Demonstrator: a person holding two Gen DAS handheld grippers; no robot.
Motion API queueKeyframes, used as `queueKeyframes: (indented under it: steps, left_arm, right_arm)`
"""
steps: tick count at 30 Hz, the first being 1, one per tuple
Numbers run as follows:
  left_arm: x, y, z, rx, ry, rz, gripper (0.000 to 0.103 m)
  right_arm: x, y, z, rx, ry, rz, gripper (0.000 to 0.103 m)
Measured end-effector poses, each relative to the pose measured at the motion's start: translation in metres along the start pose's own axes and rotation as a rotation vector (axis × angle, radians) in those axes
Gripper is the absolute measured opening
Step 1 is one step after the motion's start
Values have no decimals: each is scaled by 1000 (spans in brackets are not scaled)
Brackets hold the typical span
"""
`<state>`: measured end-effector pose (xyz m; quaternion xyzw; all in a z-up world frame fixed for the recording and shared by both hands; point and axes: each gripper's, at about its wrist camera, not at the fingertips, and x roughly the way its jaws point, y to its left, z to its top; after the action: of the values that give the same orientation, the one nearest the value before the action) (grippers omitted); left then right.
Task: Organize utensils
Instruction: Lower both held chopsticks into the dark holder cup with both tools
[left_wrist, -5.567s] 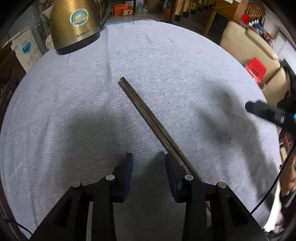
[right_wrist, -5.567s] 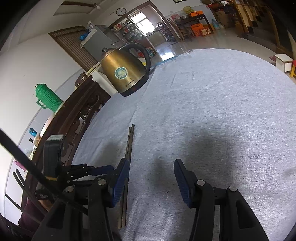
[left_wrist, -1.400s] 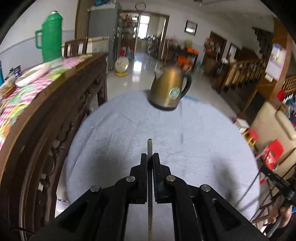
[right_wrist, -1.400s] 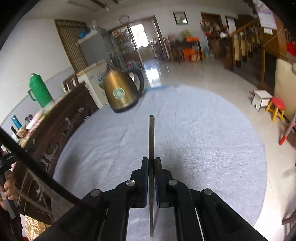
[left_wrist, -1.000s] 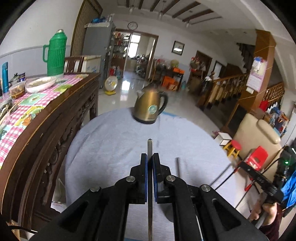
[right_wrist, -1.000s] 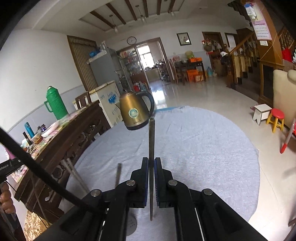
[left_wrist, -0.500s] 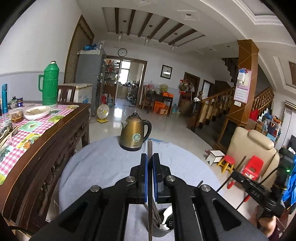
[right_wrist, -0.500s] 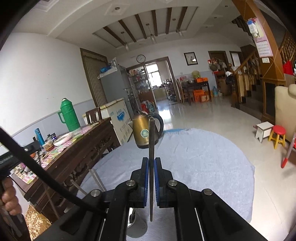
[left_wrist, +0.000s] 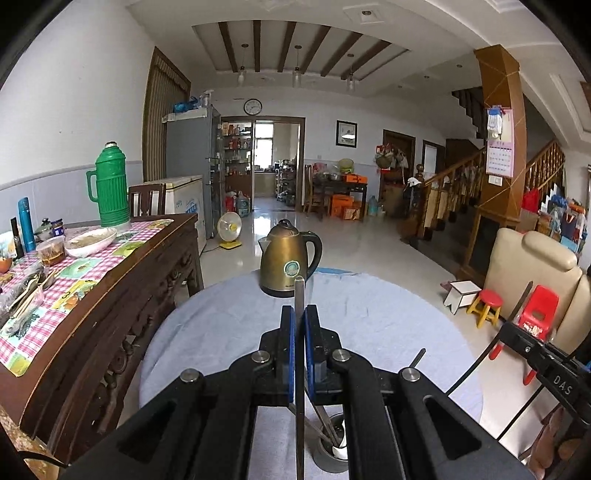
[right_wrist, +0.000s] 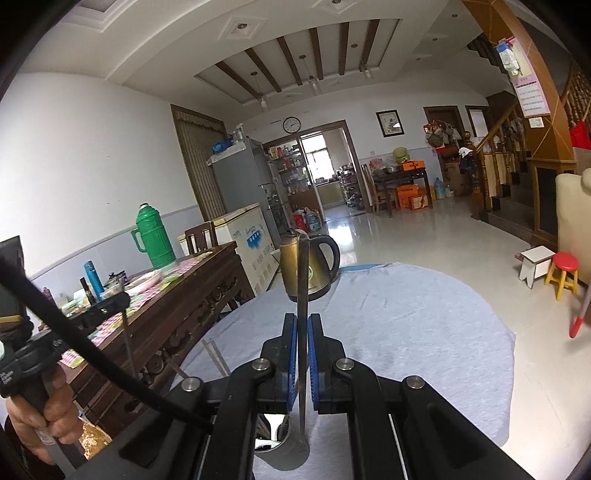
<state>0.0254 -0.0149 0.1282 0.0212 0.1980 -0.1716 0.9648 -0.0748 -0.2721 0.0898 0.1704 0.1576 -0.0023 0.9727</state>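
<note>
My left gripper (left_wrist: 299, 332) is shut on a dark chopstick (left_wrist: 299, 295) held upright, its lower end over a grey metal utensil holder (left_wrist: 330, 456) that holds several chopsticks and a white spoon. My right gripper (right_wrist: 302, 339) is shut on a second chopstick (right_wrist: 303, 273), also upright, its lower tip at the holder (right_wrist: 286, 452) rim. The right gripper shows at the right of the left wrist view (left_wrist: 532, 347); the left gripper shows at the left of the right wrist view (right_wrist: 92, 317).
A brass kettle (left_wrist: 287, 264) stands at the far edge of the round table with a grey cloth (left_wrist: 369, 314). A dark wooden sideboard (left_wrist: 110, 295) with a green thermos (left_wrist: 110, 188) stands left. A beige sofa (left_wrist: 532, 280) and stools stand right.
Both grippers have tilted up from facing the table to facing the room, each carrying its chopstick. The utensil holder has come into view below them.
</note>
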Motion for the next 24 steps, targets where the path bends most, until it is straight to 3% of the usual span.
queueKeyframes:
  steps: [24]
  left_arm:
    - [10,-18,-3,59,13,63,5]
  right_arm:
    - [1,12,0,18,-15,66,7]
